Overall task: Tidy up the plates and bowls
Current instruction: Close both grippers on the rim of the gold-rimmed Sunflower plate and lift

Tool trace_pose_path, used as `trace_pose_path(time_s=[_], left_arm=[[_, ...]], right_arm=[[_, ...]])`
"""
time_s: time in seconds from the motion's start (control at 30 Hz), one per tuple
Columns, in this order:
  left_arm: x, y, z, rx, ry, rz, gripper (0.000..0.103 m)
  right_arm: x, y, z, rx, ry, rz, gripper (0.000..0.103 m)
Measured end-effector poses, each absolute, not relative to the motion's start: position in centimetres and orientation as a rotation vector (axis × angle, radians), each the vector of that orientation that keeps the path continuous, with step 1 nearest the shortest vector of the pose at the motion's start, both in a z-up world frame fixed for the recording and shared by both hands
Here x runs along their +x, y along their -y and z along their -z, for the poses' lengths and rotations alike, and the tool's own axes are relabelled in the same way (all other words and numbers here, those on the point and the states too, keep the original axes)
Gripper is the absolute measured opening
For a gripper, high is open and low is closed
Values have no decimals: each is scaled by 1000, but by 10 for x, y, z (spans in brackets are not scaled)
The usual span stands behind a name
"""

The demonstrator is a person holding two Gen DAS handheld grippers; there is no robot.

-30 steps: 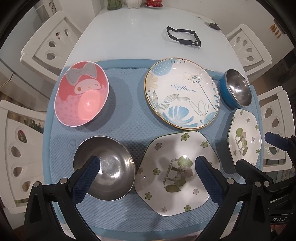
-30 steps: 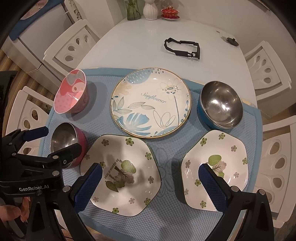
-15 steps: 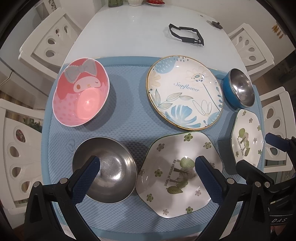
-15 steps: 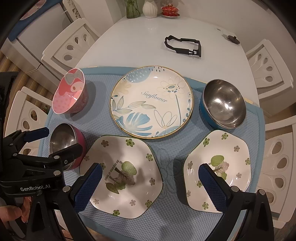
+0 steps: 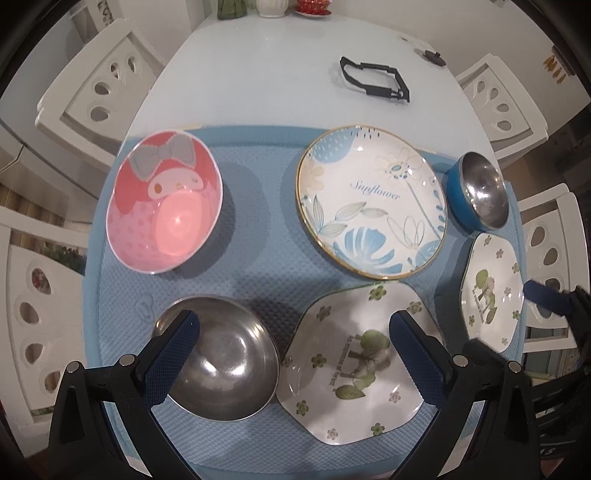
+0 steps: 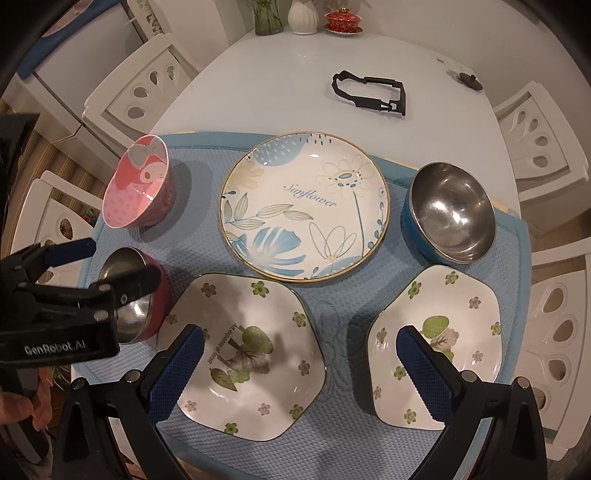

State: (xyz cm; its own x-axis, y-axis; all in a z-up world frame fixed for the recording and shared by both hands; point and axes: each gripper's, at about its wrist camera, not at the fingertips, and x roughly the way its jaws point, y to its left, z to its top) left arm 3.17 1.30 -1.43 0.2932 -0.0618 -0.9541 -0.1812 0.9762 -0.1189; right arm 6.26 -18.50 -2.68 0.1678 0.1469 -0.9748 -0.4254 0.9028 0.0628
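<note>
On a blue mat (image 5: 258, 266) lie a pink cartoon bowl (image 5: 164, 201), a round Sunflower plate (image 5: 369, 201), a blue steel bowl (image 5: 478, 194), a pink-sided steel bowl (image 5: 218, 354) and two hexagonal flower plates (image 5: 354, 358) (image 5: 493, 288). My left gripper (image 5: 293, 350) is open and empty, hovering over the steel bowl and near hexagonal plate. My right gripper (image 6: 301, 362) is open and empty above the two hexagonal plates (image 6: 251, 354) (image 6: 436, 339). The right view also shows the Sunflower plate (image 6: 303, 208), blue bowl (image 6: 450, 218), pink bowl (image 6: 138, 186) and steel bowl (image 6: 136, 295).
The mat lies on a white oval table (image 6: 280, 85). A black frame-like tool (image 6: 369, 94) lies on the table beyond the mat. A vase, jar and red teacup (image 6: 343, 18) stand at the far end. White chairs (image 6: 535, 136) ring the table.
Both grippers have moved slightly forward and down toward the dishes, which look a little larger. Nothing was grasped or moved.
</note>
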Motion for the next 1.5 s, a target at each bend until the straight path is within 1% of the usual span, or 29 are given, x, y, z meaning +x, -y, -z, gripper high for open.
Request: trace_pose_path(time_s=[0.23,0.33,0.4,0.57,0.7,0.8,1.1,1.2,1.3,1.4,1.5], left_arm=[[58,-16,1,-202,-1254,-56,102],[78,-18,18,-201,-1261,-56,102],[88,-19,33,-229,-1285,-37,102],[108,-21,68,-335,-1338,-8,102],[120,-20,80,-301,-1336,-39,102],[126,-21,88,-281,-1345,-60,102],[146,-10,117,-202,-1393,-68,102],[150,0,120,-151,-1387,-61,101],[152,2,120,-156,-1378,-51,101],[154,4,121,-139,-1368,-31,101],[164,13,126,-92,-1374,-21,101]], right_arm=[[75,177,10,-190,-1294,-451,103],[91,183,27,-36,-1324,-488,103],[104,192,49,106,-1368,-502,103],[124,204,81,279,-1388,-506,103],[135,210,100,315,-1399,-493,103],[142,218,104,356,-1359,-486,103],[166,226,129,352,-1346,-412,103],[169,226,133,352,-1347,-397,103],[167,225,127,308,-1304,-377,103],[164,237,119,385,-1228,-420,103],[168,248,125,508,-1193,-504,103]])
